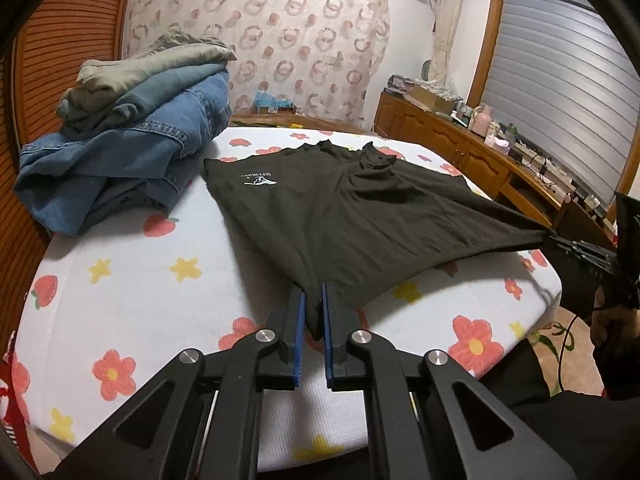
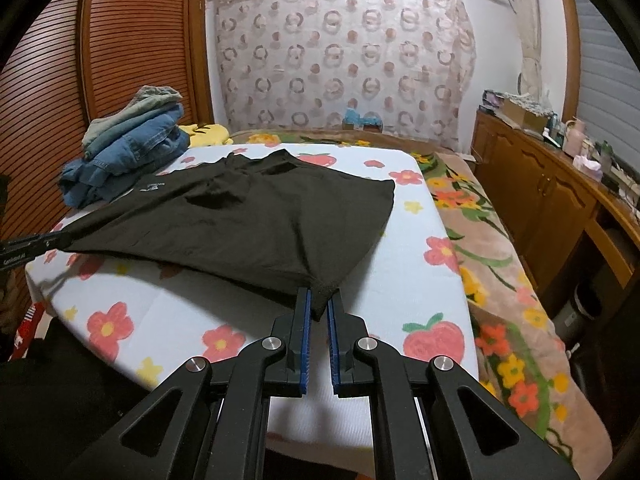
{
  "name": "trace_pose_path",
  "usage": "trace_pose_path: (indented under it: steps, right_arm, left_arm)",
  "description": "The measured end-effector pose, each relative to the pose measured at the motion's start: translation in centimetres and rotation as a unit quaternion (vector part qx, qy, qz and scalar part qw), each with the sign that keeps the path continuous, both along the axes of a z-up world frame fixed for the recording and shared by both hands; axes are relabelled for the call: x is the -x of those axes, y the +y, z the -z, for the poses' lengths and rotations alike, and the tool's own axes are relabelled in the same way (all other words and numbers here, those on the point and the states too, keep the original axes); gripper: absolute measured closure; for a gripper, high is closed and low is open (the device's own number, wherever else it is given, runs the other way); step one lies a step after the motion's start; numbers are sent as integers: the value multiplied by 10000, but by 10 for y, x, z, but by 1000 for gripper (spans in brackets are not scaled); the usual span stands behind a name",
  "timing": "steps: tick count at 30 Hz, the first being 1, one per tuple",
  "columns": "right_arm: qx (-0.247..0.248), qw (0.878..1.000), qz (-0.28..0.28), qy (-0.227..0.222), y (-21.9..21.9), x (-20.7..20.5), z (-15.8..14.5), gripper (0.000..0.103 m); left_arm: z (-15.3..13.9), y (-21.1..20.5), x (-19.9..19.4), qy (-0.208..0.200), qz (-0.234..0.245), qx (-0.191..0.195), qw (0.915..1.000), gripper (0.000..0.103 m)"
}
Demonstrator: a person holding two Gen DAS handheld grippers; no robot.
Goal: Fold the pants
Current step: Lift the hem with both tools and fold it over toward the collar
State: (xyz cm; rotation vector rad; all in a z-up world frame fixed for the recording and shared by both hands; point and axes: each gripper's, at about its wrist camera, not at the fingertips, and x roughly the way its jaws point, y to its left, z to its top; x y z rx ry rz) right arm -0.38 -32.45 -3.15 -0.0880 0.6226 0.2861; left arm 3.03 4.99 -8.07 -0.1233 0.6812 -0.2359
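- Black pants (image 1: pixel 360 216) spread flat mid-table on flowered cloth (image 1: pixel 132 280), near corners lifted off the near edge.
- Left gripper (image 1: pixel 313 300) clenched on near-left corner.
- Right gripper (image 2: pixel 319 300) clenched on near-right corner.
- Folded jeans pile (image 1: pixel 132 136) at far-left corner, just beside pants.

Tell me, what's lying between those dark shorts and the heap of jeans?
Just bare flowered sheet, seen in the left wrist view, between the dark shorts and the heap of jeans.
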Motion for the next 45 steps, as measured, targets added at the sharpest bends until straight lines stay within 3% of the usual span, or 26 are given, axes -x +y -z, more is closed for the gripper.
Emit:
trace_pose_path:
  steps: [11, 22, 29, 35, 39, 45]
  right_arm:
    - [-152, 9997, -114, 148, 2, -6, -7, 96]
    - [-224, 9994, 17, 246, 6, -9, -2, 93]
    - [-420, 9990, 124, 119, -3, -2, -3, 74]
    - [-485, 9984, 230, 151, -13, -1, 6, 73]
    - [-509, 9981, 272, 208, -16, -3, 11, 71]
    - [-523, 9980, 307, 192, -19, -3, 11, 71]
  left_arm:
    - [-28, 6, 7, -329, 15, 50, 9994, 95]
    - [-28, -9, -15, -201, 174, -59, 9996, 95]
    - [-39, -46, -38, -242, 590, -281, 9976, 95]
    - [-48, -80, -52, -275, 969, -427, 9940, 95]
    - [-58, -111, -61, -393, 1288, -722, 9883, 95]
    - [-71, -150, -66, -466, 1761, -721, 9806, 95]
